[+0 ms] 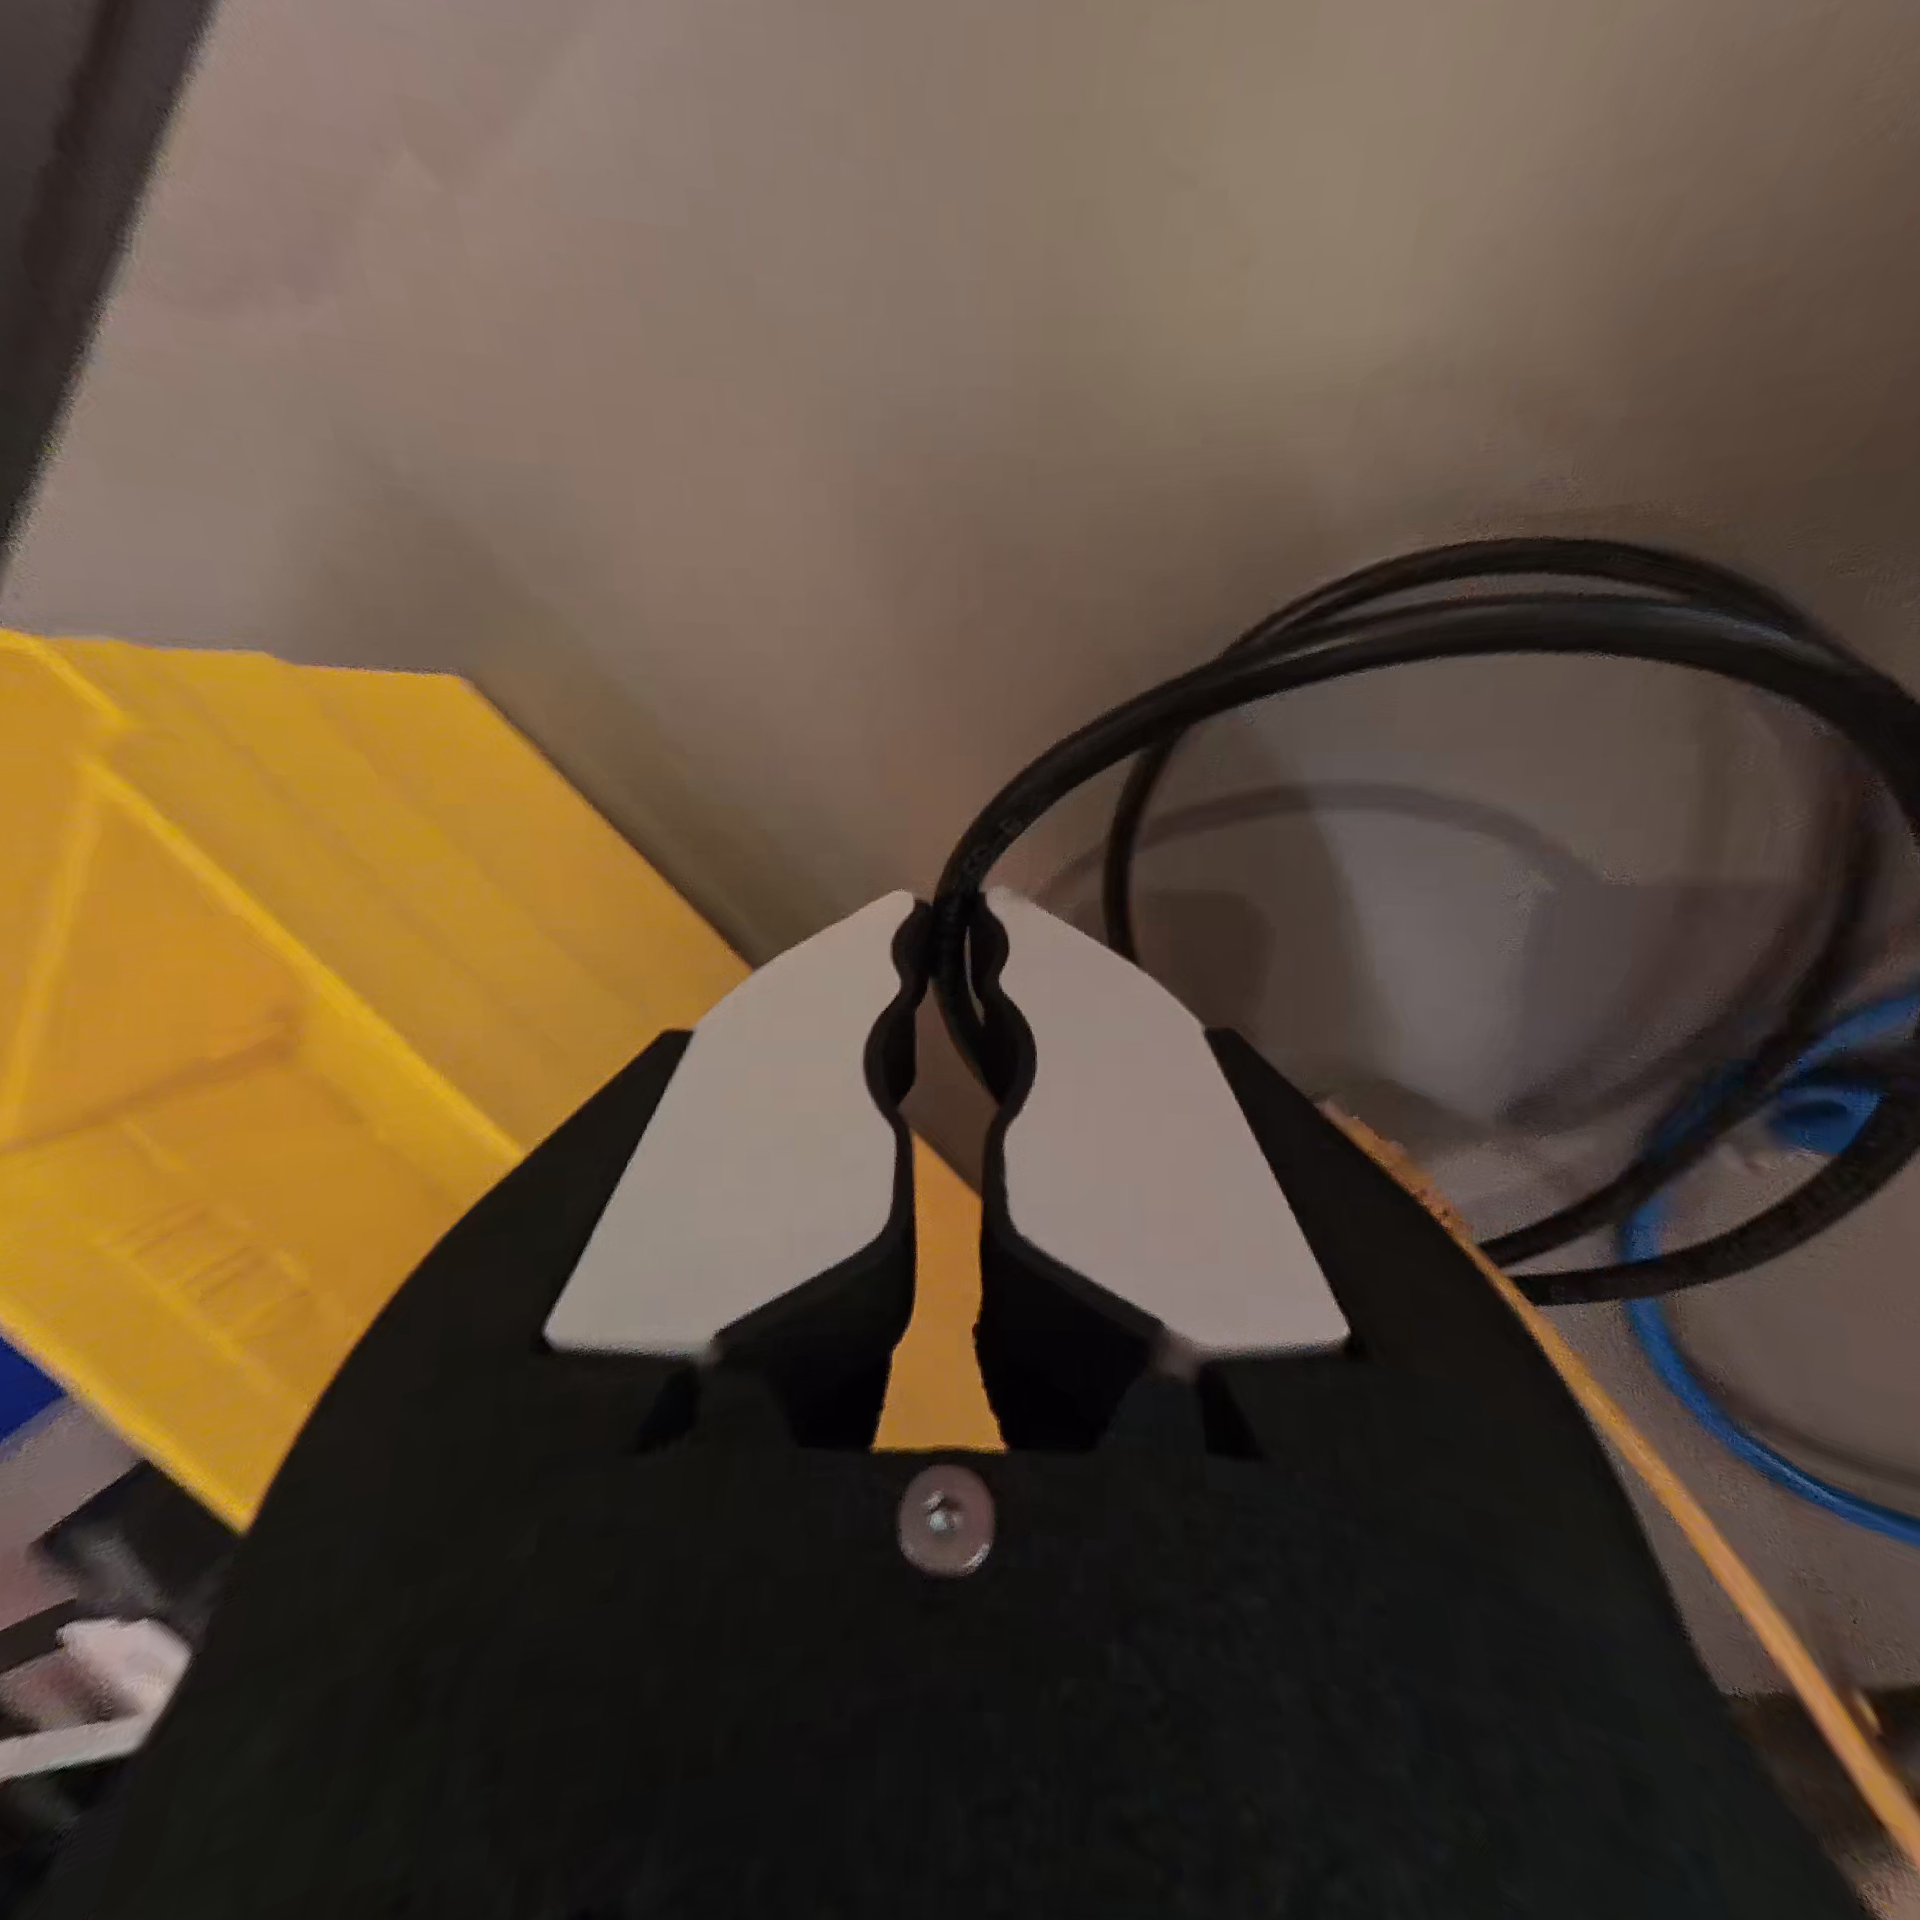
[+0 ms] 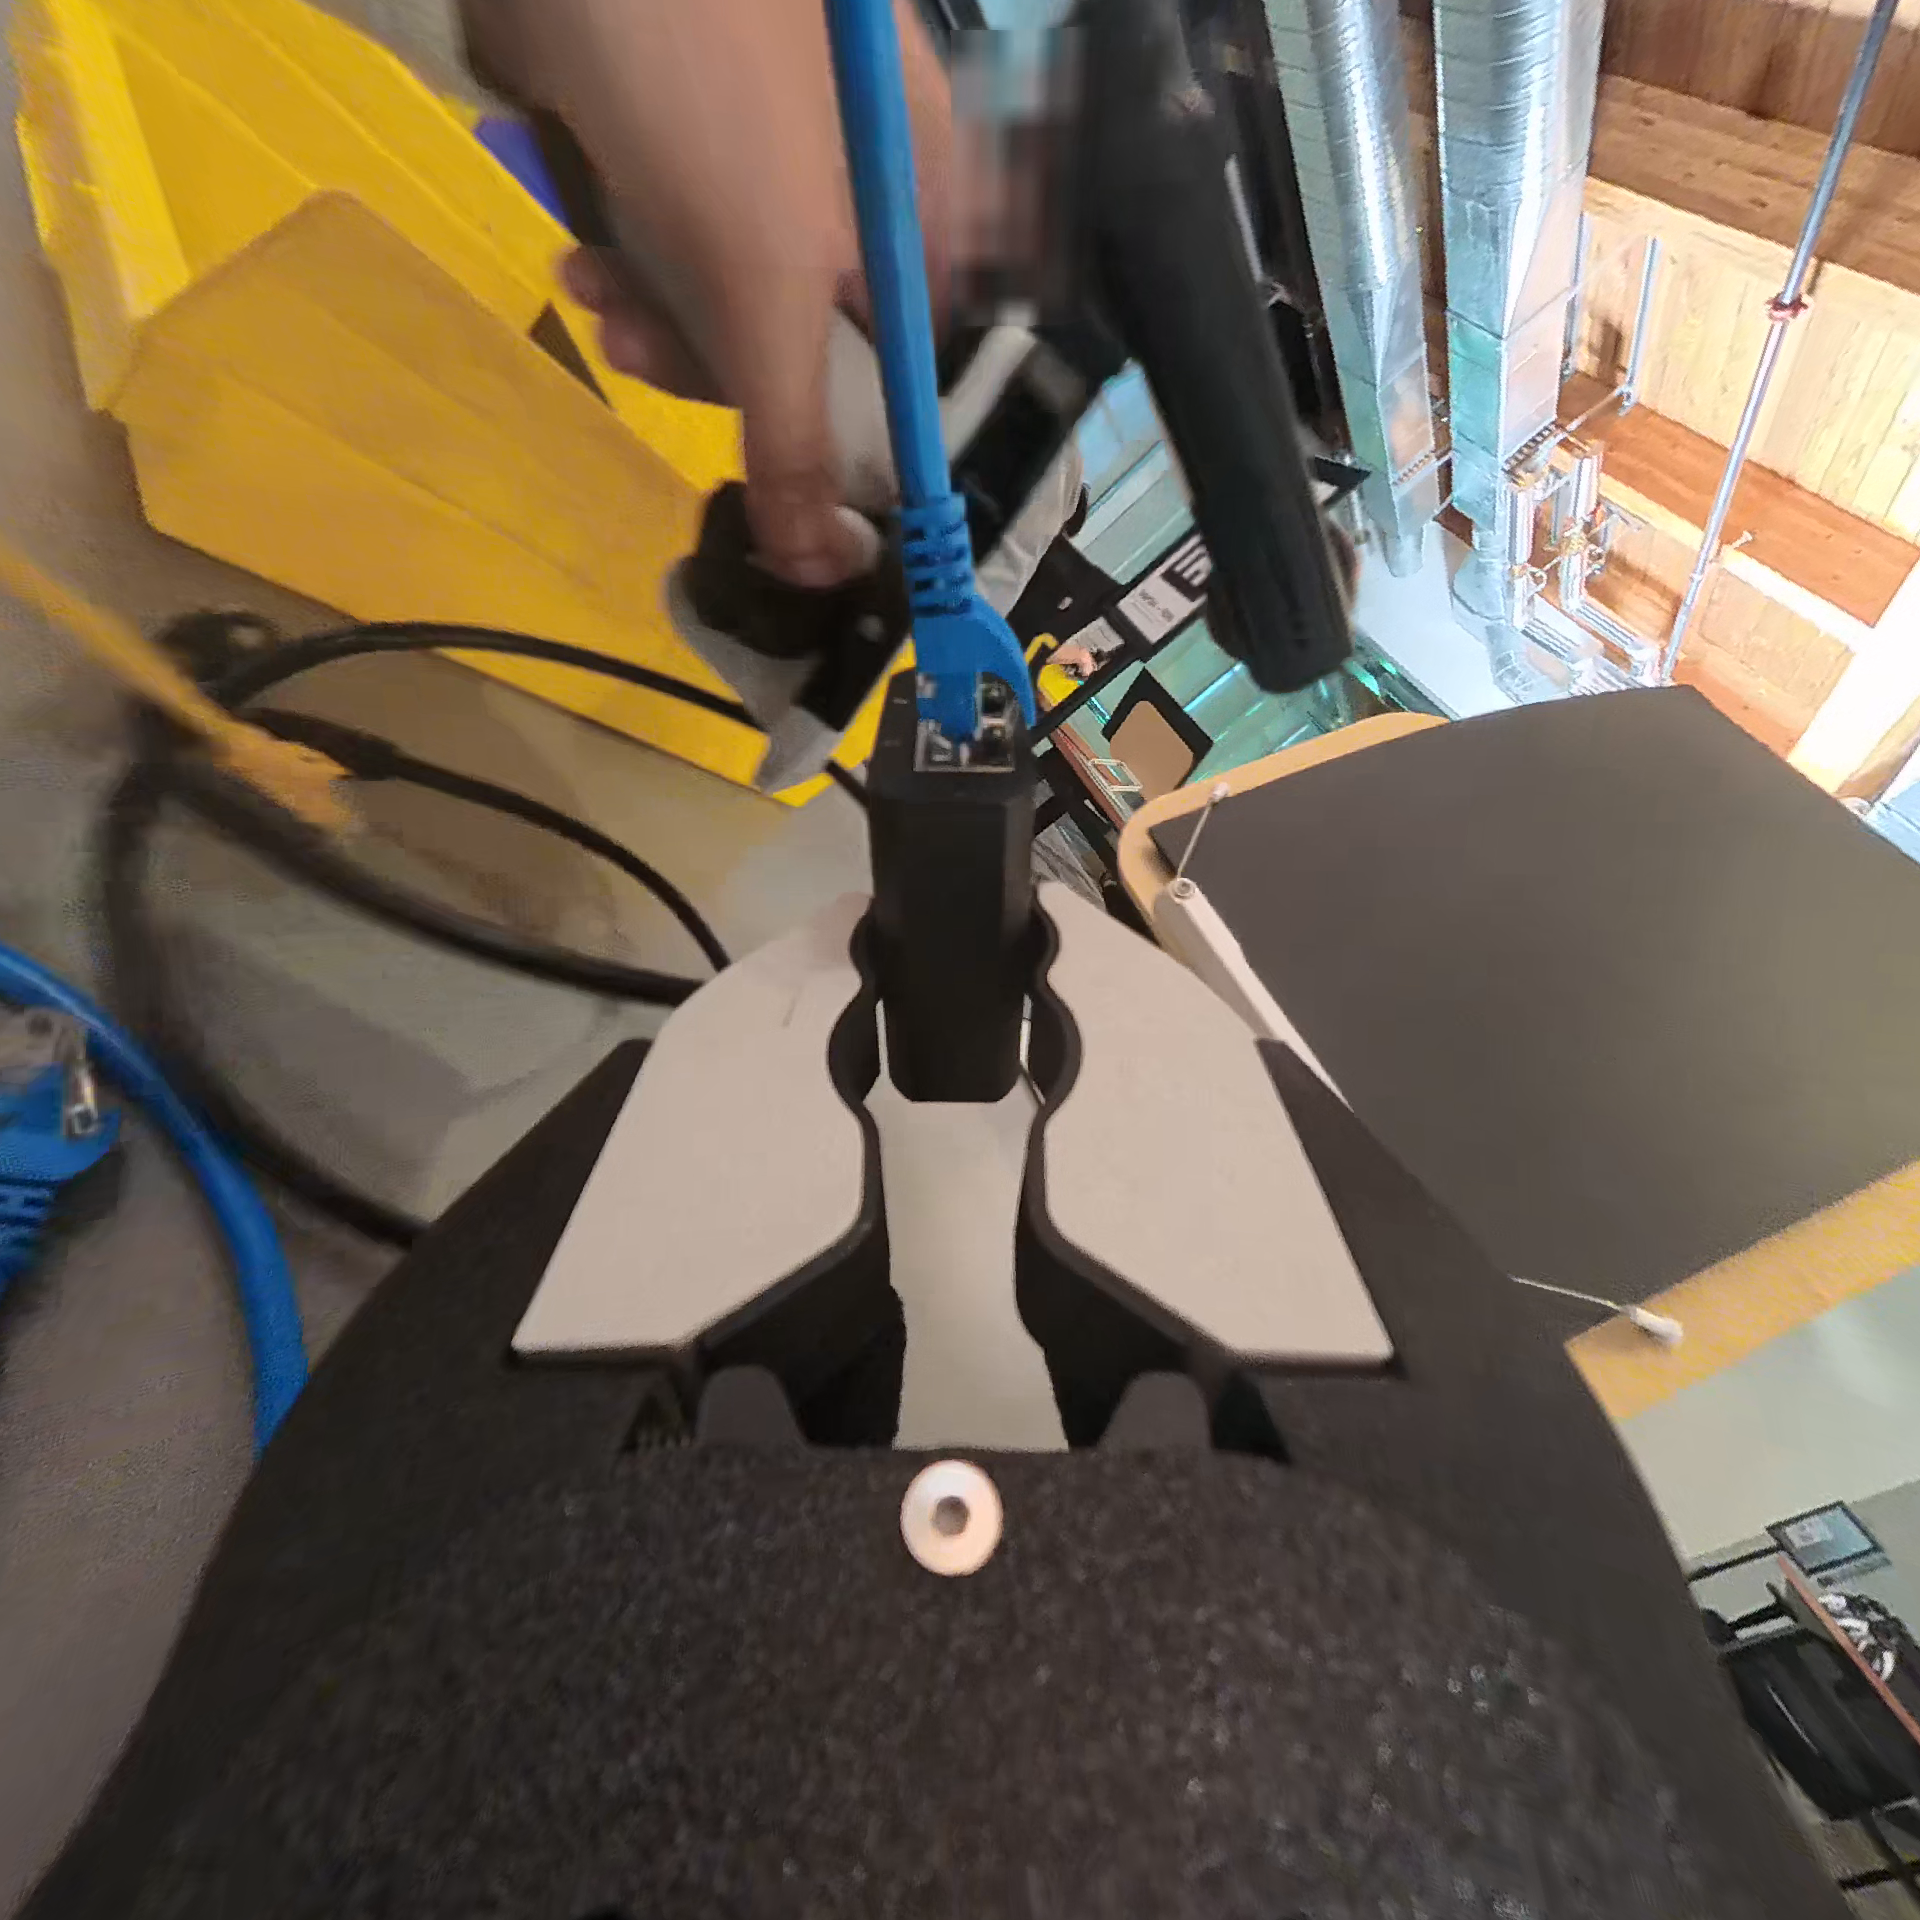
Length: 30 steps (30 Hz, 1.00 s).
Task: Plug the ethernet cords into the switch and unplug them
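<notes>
Jaws around switch [image 2: 951, 914], cord [image 2: 940, 623] plugged.

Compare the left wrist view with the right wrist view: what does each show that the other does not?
Only the left wrist view: the left tool shut on a black cable.
Only the right wrist view: the right tool shut on the black switch, with a blue ethernet cord plugged into it.
Both: yellow bins, black cable loops and blue cord on the surface.

The switch [image 2: 951, 914] is sitting between the right gripper's [image 2: 951, 935] fingers, with a cord [image 2: 904, 416] entering its far end from above. Bins [image 2: 343, 436] are lying behind and left; a second cord [image 1: 1351, 665] is looping right of the left gripper [image 1: 951, 925].
</notes>
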Available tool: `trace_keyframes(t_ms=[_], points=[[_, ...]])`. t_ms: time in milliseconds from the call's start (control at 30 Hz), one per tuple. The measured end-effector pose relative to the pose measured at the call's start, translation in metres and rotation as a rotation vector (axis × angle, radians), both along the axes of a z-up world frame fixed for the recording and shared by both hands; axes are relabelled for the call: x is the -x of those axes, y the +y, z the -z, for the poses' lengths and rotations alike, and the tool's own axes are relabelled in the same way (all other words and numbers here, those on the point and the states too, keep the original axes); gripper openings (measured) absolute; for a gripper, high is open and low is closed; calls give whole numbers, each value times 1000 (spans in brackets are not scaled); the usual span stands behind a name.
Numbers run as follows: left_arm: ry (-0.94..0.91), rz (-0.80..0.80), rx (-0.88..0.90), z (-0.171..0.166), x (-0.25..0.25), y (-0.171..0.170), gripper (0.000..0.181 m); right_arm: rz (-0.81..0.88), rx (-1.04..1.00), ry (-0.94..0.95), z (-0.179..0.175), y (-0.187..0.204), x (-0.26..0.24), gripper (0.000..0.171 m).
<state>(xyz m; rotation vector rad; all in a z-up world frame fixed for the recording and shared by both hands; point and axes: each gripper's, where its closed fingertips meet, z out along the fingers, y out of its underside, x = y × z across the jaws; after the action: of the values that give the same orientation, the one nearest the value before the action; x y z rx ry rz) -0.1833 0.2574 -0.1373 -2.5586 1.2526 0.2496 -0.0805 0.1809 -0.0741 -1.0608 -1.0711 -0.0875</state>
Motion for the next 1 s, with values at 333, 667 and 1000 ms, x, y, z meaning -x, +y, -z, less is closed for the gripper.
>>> trace_keyframes(t_ms=[333, 667, 1000], points=[[12, 140, 150, 11, -16, 16, 8, 8, 19, 13, 1, 3, -3, 24], [-106, 143, 92, -22, -10, 6, 31, 0, 25, 5, 2, 2, -1, 24], [-981, 131, -241, -85, -2, -154, 42, -9, 49, 24, 3, 4, -1, 24]])
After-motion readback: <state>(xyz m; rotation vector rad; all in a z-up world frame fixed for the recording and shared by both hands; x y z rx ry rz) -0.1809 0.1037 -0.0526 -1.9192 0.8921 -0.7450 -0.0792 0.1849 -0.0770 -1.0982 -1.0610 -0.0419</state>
